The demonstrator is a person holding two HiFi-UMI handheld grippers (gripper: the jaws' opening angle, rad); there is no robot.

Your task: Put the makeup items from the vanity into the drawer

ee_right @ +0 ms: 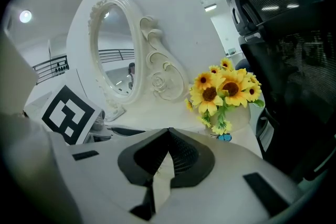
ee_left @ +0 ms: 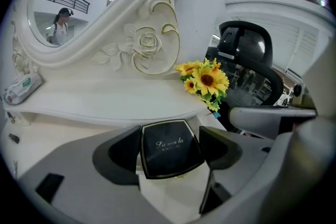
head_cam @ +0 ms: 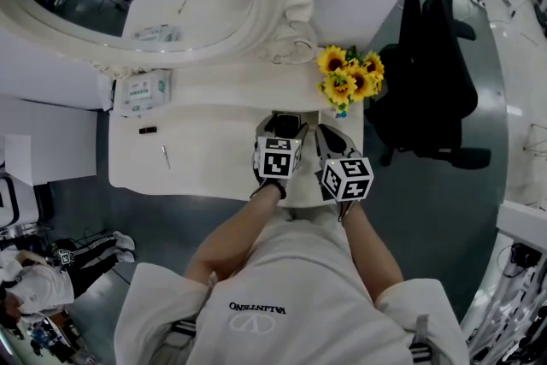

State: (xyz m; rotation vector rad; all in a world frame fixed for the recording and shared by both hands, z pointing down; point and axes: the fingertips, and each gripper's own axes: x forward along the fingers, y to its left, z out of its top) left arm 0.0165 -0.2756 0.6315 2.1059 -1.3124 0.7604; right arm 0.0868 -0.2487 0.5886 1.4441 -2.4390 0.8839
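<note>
**Left tongs** (ee_left: pixel 170 135): clamped on a black compact (ee_left: pixel 169 150), which is held by its side edges just above the table (head_cam: pixel 205 162).
**Right tongs** (ee_right: pixel 168 132): closed together with nothing between them, held just beside the left tongs.
**Sunflowers** (ee_left: pixel 206 81): placed beyond both tongs, to the right.
**Drawer:** not seen in any view.
**Risk, as judged:** the compact is gripped only at its smooth edges, so it may be twisted loose or dropped when carried. The sunflowers may be knocked by a wide swing.
</note>
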